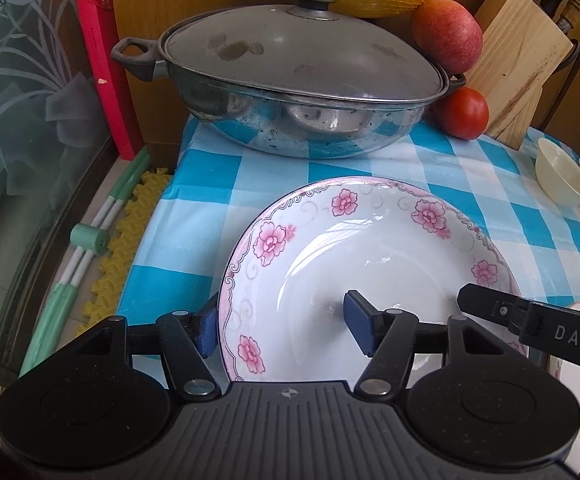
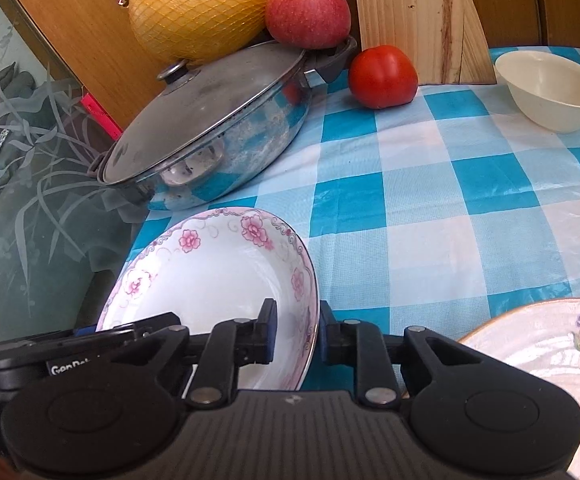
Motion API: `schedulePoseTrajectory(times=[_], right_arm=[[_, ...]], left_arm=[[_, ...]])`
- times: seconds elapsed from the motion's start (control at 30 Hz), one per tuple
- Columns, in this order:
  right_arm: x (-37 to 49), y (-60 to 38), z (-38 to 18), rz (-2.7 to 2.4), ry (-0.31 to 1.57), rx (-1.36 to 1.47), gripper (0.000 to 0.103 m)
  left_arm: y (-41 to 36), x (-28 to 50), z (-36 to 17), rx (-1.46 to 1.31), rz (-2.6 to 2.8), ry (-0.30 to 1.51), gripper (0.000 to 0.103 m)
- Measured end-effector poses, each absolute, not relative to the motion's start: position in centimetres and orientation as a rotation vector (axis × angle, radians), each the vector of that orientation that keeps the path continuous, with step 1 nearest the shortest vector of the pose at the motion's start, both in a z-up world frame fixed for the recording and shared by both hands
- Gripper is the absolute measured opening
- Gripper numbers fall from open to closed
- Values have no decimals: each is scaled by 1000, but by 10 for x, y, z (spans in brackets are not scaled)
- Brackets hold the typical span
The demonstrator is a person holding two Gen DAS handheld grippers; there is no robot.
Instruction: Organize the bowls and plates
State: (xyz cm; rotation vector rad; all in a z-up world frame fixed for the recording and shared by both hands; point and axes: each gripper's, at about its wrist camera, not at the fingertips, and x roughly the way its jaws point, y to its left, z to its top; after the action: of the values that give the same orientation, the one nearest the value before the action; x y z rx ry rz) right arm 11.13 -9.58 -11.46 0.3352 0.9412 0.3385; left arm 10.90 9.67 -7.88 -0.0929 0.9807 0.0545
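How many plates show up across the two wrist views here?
2. The pink-flowered plate sits near the table's left edge in front of the pot; a gold-rimmed plate lies at lower right, cut off by the frame. More may be out of view.

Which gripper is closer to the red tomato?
Right, though neither is close. The right gripper straddles the pink-flowered plate's rim on the side facing the tomato. The left gripper straddles the opposite rim, farther from the tomato.
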Motion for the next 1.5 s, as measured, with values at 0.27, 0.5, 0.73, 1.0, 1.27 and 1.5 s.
schedulePoseTrajectory(times=[0.27, 0.5, 0.73, 1.0, 1.27, 1.5], right_arm=[[111, -95, -115, 336, 939, 335, 20], [109, -98, -111, 326, 927, 342, 20], [107, -99, -108, 322, 913, 324, 20], [110, -100, -114, 322, 928, 347, 23], [110, -97, -114, 327, 909, 317, 24], [110, -100, -113, 326, 916, 332, 24]], left_arm=[[95, 108, -78, -83, 66, 980, 69], [94, 106, -75, -93, 57, 983, 68], [90, 105, -76, -67, 57, 974, 68], [91, 106, -78, -47, 47, 961, 68], [85, 109, -79, -2, 55, 941, 71], [85, 108, -78, -26, 64, 960, 69]])
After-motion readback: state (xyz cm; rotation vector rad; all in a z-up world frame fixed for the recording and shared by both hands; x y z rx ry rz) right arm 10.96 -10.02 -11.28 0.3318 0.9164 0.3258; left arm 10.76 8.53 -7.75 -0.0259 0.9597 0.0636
